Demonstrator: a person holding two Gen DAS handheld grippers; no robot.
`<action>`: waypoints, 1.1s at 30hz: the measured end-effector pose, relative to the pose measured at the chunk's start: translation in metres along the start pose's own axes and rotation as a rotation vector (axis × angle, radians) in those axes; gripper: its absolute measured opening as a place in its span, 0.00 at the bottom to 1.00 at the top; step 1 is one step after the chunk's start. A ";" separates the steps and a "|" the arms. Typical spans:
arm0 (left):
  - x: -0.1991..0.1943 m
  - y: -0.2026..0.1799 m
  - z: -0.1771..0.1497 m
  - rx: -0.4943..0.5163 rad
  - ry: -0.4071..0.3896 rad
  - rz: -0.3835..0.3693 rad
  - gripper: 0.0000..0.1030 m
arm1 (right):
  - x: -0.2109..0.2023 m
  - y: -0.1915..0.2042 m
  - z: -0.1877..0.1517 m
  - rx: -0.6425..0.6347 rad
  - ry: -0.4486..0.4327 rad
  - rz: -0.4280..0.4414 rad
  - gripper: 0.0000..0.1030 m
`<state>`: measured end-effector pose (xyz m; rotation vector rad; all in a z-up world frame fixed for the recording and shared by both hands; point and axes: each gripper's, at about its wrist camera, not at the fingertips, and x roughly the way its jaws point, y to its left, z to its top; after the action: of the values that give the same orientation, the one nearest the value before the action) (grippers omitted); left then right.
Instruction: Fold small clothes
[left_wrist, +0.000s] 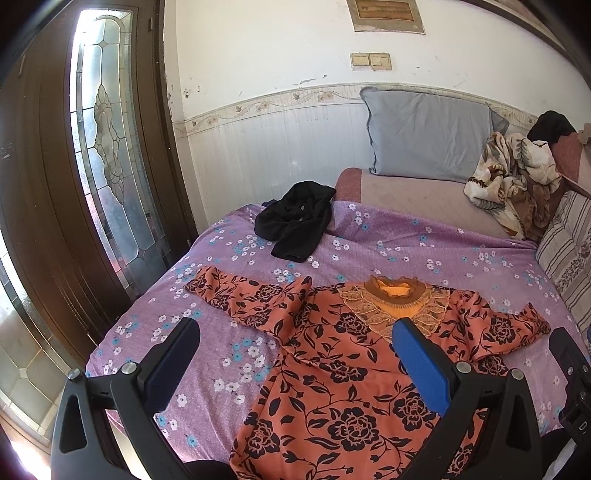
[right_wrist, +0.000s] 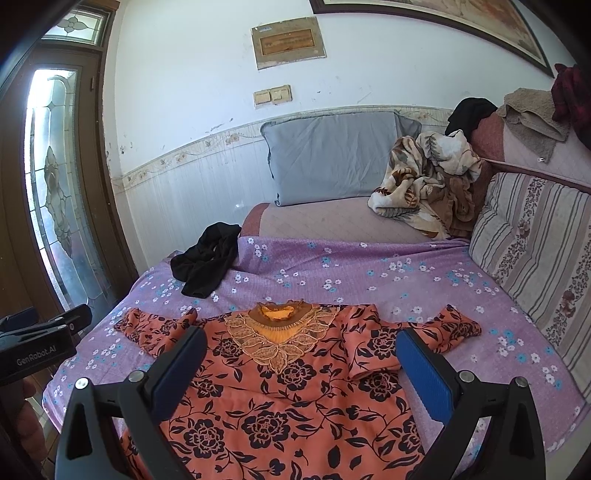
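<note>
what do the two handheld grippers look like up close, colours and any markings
Each gripper, left and right, is a black plastic frame with triangular cut-outs and silver pivot bolts. Its two fingers carry flat ribbed pads: one bright blue, the other dark navy. The right wrist view shows the left gripper's black body, printed "GenRobot.AI" in white. No cables or sleeves are visible.

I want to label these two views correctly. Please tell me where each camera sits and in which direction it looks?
Left wrist: on the left gripper, open, facing along the bed; the other gripper's edge shows at right.
Right wrist: on the right gripper, open, same direction; the other gripper shows at left.
Shared: orange floral top spread flat, black garment, grey pillow.
</note>
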<state>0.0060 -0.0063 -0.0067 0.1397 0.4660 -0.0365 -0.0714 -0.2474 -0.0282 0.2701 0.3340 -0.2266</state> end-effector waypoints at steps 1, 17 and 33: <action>0.001 0.000 0.000 0.003 0.000 0.001 1.00 | 0.001 0.000 0.000 0.001 0.002 0.002 1.00; 0.027 -0.014 -0.002 0.026 0.000 0.007 1.00 | 0.028 -0.020 -0.003 0.063 0.050 -0.016 1.00; 0.200 -0.061 -0.053 0.096 0.351 -0.118 1.00 | 0.126 -0.224 -0.023 0.543 0.223 -0.092 0.96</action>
<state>0.1574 -0.0594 -0.1512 0.2142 0.8235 -0.1523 -0.0211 -0.4725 -0.1434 0.8207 0.5035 -0.3781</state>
